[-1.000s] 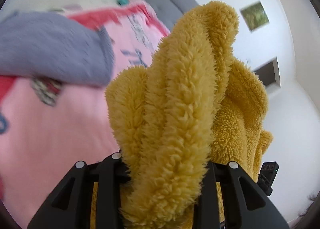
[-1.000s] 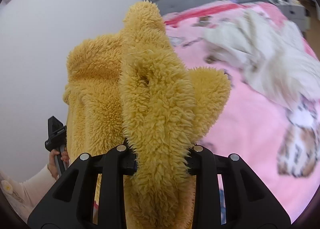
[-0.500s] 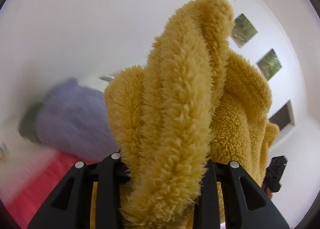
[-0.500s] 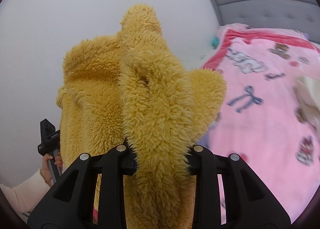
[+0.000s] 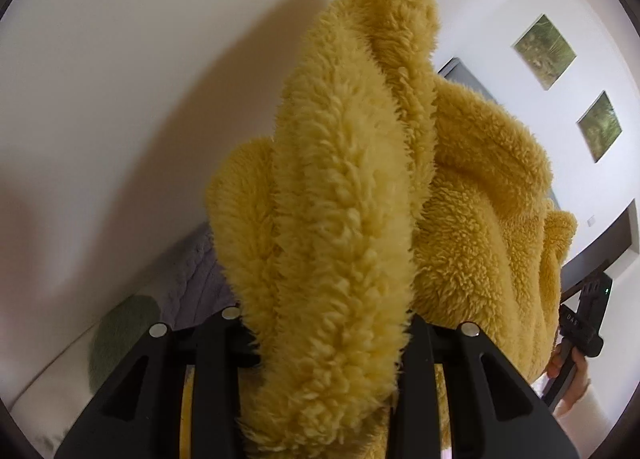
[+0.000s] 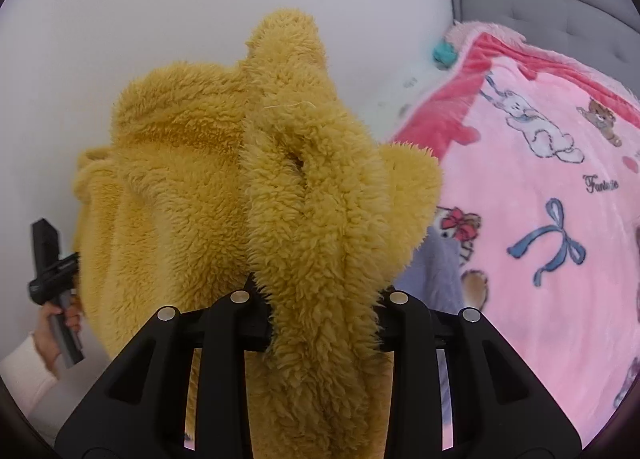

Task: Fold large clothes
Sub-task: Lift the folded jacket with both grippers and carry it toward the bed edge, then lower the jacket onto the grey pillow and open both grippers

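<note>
Left tool point(image 5: 328, 343): pinching a thick bunched fold of the yellow fleece point(image 5: 344, 187), pile bulging out above the jaws. Right tool point(image 6: 320, 315): likewise clamped on a bunched fold of the same fleece point(image 6: 256, 187); its jaws are easing open slightly, yet the fabric remains between them and looks gripped.

Location of garment: held aloft between the two tools, hanging clear of the bed point(image 6: 540, 219), whose pink blanket shows to the right in the right wrist view. A purple item point(image 5: 196, 279) lies below the left tool. The person's hand point(image 6: 60, 319) on the left tool's handle is visible at the edge of the right view.

Assessment: the step in hand appears to be carrying the garment for laying out (no fold is yet formed). To do it well, keep both pinches firm, draw the tools apart until the span between them is taut, and lower it flat on a bare part of the bed, clear of the purple item. Risk: thick pile may slip from a loosening grip.
</note>
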{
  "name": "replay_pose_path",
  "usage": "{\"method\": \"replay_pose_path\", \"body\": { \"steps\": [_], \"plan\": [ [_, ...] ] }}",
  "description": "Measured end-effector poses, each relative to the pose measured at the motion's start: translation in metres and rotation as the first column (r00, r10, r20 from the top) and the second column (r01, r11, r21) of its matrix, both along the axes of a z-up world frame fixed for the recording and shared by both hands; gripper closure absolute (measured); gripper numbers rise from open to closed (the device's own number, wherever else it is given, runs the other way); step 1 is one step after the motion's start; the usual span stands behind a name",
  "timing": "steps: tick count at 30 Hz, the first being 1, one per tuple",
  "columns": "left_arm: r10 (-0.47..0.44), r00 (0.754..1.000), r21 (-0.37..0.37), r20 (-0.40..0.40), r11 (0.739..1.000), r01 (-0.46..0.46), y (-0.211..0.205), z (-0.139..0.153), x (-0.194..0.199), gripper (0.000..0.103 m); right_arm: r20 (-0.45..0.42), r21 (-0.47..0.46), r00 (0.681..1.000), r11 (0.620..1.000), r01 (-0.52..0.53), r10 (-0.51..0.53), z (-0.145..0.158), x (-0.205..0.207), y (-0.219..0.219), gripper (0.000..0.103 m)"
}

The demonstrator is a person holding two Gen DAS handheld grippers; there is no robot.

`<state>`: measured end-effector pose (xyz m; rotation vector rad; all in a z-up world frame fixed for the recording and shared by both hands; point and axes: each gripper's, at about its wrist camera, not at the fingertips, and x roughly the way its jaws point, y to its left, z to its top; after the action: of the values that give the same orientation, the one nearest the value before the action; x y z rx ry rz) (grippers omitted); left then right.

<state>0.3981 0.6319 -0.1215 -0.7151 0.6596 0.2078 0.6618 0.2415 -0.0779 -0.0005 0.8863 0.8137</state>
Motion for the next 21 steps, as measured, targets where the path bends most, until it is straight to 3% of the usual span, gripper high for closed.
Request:
{"method": "replay_pose_path", "body": {
  "steps": [3,6,10,12,15,16,17,19,21],
  "plan": [
    [0.008,0.998,-0.023,-0.066,1.0,-0.009,-0.003,-0.023,0.012,0.071,-0.125,-0.099,0.989,0.993,0.065,-0.077,-0.048,0.028,0.01,0.073],
    [0.033,0.992,-0.058,-0.121,0.997,-0.041,-0.003,-0.044,0.013,0.07,-0.201,-0.133,0.968,0.983,0.124,-0.15,-0.085,0.041,-0.003,0.071],
    [0.027,0.982,0.007,-0.189,1.0,-0.026,-0.015,-0.061,0.023,0.063,-0.221,-0.199,0.95,0.964,0.178,-0.221,-0.126,0.048,-0.015,0.066],
    [0.056,0.982,0.023,-0.183,0.998,-0.053,-0.019,-0.063,0.021,0.058,-0.228,-0.195,0.94,0.957,0.213,-0.255,-0.137,0.044,-0.019,0.064],
    [0.104,0.977,0.05,-0.184,0.994,-0.097,-0.025,-0.059,0.005,0.036,-0.198,-0.197,0.939,0.95,0.244,-0.282,-0.136,0.038,-0.021,0.055],
    [0.132,0.972,0.077,-0.192,0.99,-0.12,-0.026,-0.061,-0.001,0.023,-0.185,-0.195,0.938,0.946,0.257,-0.293,-0.129,0.033,-0.021,0.046],
    [0.152,0.969,0.087,-0.196,0.987,-0.137,-0.026,-0.064,-0.006,0.019,-0.173,-0.192,0.937,0.944,0.269,-0.302,-0.124,0.031,-0.022,0.039],
    [0.14,0.976,0.086,-0.169,0.988,-0.127,-0.023,-0.059,-0.016,0.018,-0.133,-0.174,0.939,0.941,0.292,-0.316,-0.106,0.023,-0.027,0.036],
    [0.159,0.975,0.174,-0.158,0.976,-0.131,-0.034,-0.041,-0.042,0.014,-0.089,-0.172,0.949,0.943,0.283,-0.301,-0.087,0.01,-0.027,0.033]
  ]
}}
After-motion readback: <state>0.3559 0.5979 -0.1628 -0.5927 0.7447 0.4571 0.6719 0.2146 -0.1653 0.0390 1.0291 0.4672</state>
